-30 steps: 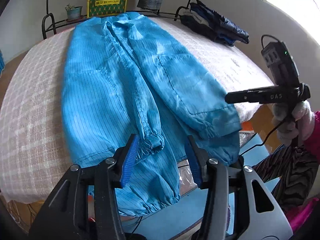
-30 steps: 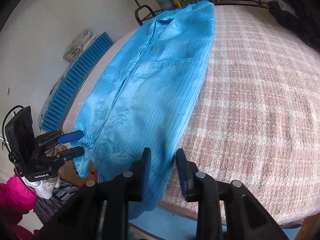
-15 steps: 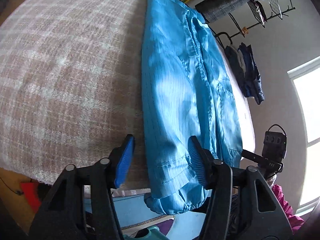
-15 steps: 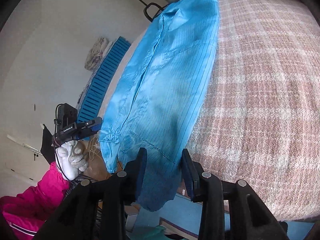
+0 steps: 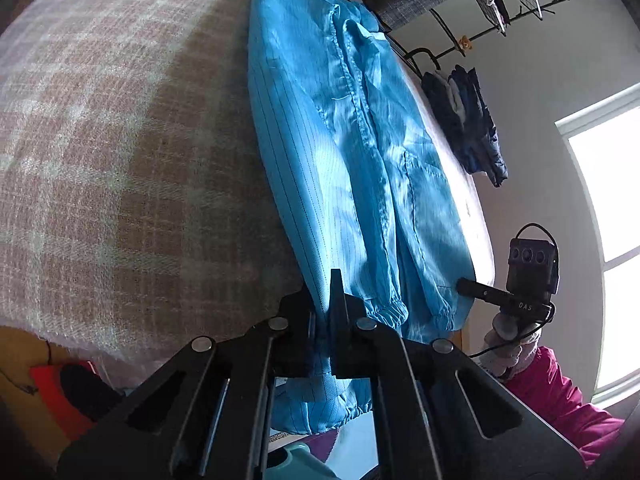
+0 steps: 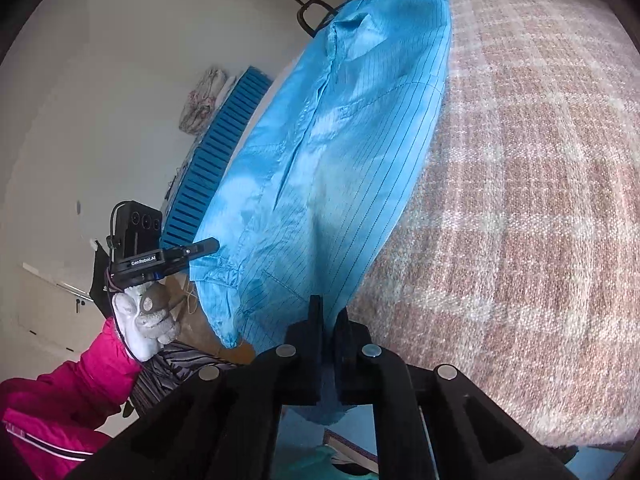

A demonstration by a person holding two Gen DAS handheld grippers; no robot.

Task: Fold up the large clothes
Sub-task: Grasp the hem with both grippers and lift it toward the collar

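Blue garment (image 5: 352, 168) lies lengthwise on plaid-covered table (image 5: 120, 160), hem overhanging near edge. Left gripper (image 5: 322, 320) jaws clamped on one hem corner; right gripper (image 6: 326, 328) jaws clamped on opposite corner.

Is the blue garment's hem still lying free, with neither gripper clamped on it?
No: the left gripper and the right gripper are each shut on the blue garment at its near edge.

Daylight is pouring through a window (image 5: 608, 216) in the pale wall (image 5: 532, 92), where a black wire rack (image 5: 520, 4) is hanging. A pink-and-white checked cloth (image 6: 540, 200) is covering the table, and a blue slatted panel (image 6: 216, 160) is leaning against the opposite white wall (image 6: 120, 80).
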